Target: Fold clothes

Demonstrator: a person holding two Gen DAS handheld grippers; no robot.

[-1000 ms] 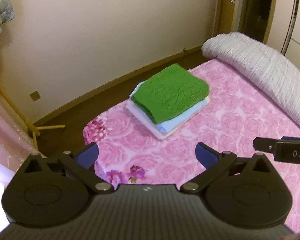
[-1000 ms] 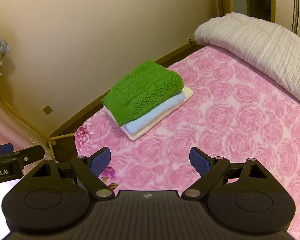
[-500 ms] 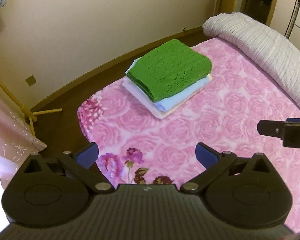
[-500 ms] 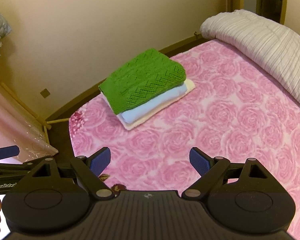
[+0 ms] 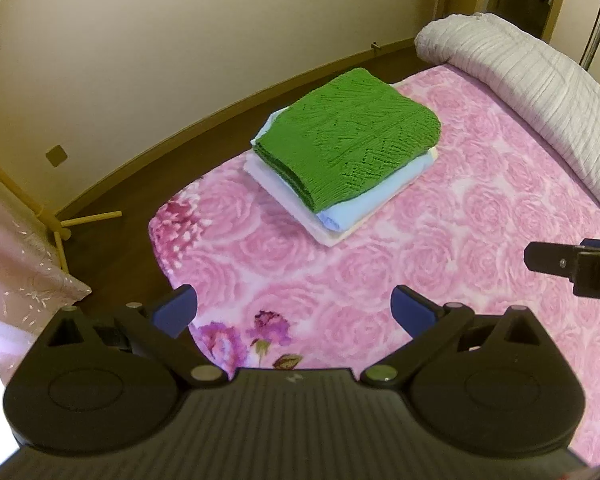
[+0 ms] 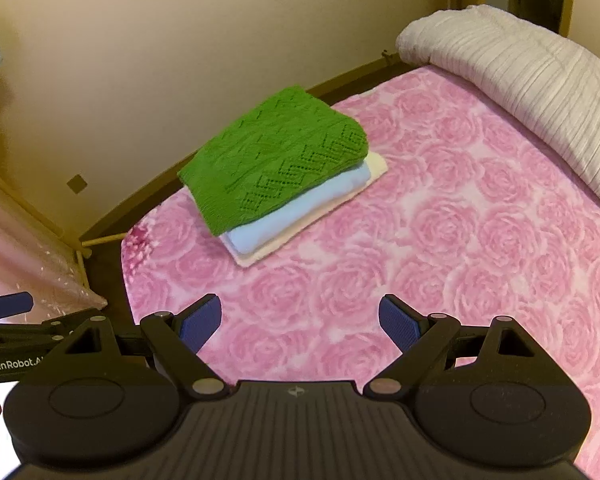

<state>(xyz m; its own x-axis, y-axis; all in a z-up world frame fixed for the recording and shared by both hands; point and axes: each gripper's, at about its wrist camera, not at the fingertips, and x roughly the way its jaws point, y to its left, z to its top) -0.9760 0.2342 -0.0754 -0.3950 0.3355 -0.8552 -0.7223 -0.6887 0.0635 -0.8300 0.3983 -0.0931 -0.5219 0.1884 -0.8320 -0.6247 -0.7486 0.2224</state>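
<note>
Soft and light by the look of it: a green knitted sweater point(image 5: 348, 136), openwork zigzag pattern, folded into a thick rectangle. Likely to sag and spill open if lifted by one edge; best taken at two corners of the near folded edge, or from under the whole stack. Knit loops liable to snag on a fingertip.

Lying on top of a pale blue folded garment point(image 5: 374, 196), itself on a cream folded garment point(image 5: 332, 236), edges roughly squared, each lower layer showing as a thin margin. Stack resting on the pink rose-patterned blanket point(image 5: 440, 264) of the bed, toward its far corner, close to the wall side.

Beyond the stack, to its right: a rolled white ribbed quilt point(image 5: 540, 92) along the bed's far end.

Left gripper point(image 5: 294, 312) held above the blanket, short of the stack, jaws wide and empty. Right gripper point(image 6: 300, 318) likewise short of the stack, jaws wide, holding nothing. No unfolded clothing in view; folding judged done, or the next piece out of sight.
</note>
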